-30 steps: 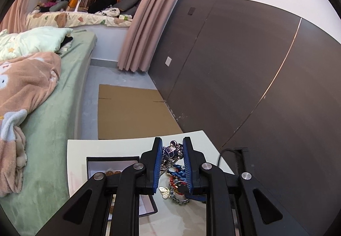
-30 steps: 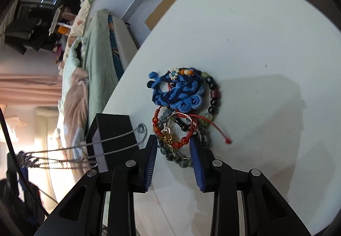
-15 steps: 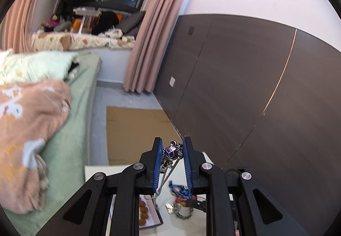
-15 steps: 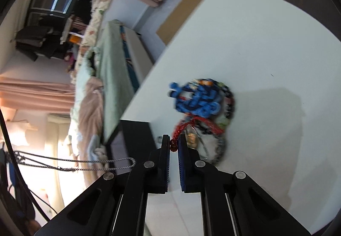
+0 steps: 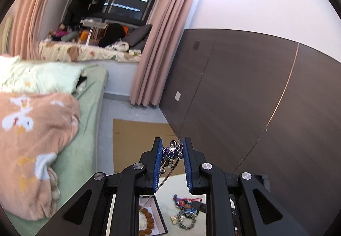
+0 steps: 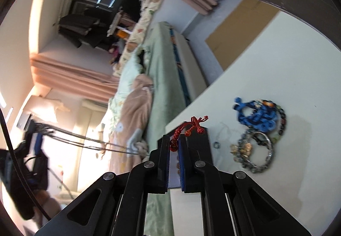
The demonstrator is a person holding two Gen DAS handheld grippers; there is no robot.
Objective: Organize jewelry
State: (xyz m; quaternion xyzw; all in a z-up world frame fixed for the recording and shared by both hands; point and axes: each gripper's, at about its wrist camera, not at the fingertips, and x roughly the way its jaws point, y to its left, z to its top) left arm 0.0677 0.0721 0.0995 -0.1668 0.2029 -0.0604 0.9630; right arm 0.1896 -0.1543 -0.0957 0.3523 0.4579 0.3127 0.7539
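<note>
Left tool (image 5: 172, 150) clamped on silver necklace (image 5: 171, 152): shiny bead cluster at tips, chain dangling below toward box (image 5: 158, 213). Right tool (image 6: 174, 144) pinching red bracelet (image 6: 187, 129), knotted cord poking past tips, above tabletop (image 6: 298, 65).

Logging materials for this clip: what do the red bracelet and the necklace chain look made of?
Red bracelet: knotted cord, matte, probably thread or nylon; braided texture and loose ends show. Necklace chain: likely metal, shiny silver links below a glossy pendant.

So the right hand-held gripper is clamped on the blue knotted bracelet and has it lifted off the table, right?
Not the blue one. In the right wrist view the right hand-held gripper is clamped on the red beaded bracelet; the blue knotted bracelet lies on the white table.
</note>
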